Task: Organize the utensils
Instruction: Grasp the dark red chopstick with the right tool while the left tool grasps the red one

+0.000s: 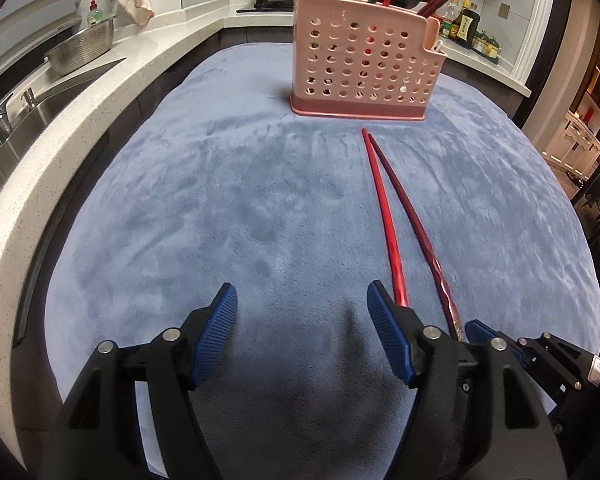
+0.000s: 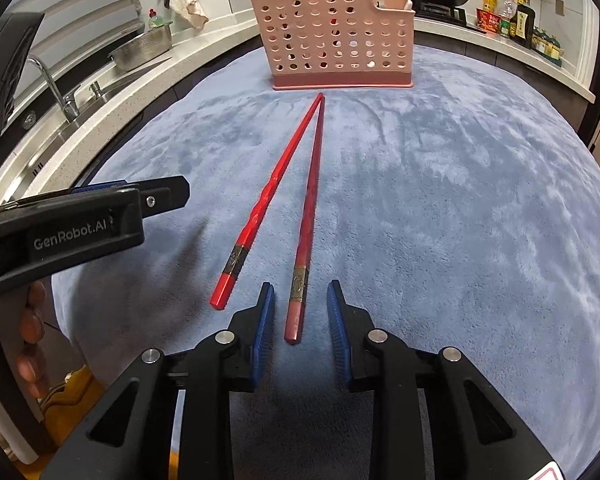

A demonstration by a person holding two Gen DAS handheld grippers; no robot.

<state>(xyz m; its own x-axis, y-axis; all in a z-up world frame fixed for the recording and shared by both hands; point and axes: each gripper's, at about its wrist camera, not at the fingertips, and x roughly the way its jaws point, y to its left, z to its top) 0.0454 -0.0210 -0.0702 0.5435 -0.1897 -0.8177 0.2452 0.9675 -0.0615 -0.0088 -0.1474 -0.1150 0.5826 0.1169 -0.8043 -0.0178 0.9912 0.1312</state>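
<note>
Now the right gripper (image 2: pixel 301 312) straddles the darker chopstick (image 2: pixel 309 216) before the pink holder (image 2: pixel 332 36) — jaws open. Next: close, lift. Left gripper (image 1: pixel 302 328) idles — jaws open.

Both cameras sit low over the blue fleece cloth (image 1: pixel 260 208), each looking forward along its own blue-padded fingers toward the perforated pink plastic utensil holder (image 1: pixel 364 60) at the far end. The left wrist view stands left of the two red chopsticks (image 1: pixel 388 216), which run up its right half; the right gripper's (image 1: pixel 500 336) black frame shows at its lower right edge. The right wrist view looks straight along those chopsticks, with the left gripper's (image 2: pixel 156 196) side at its left edge. Both share cloth, holder, chopsticks and the white kitchen counter (image 2: pixel 112 92).
</note>
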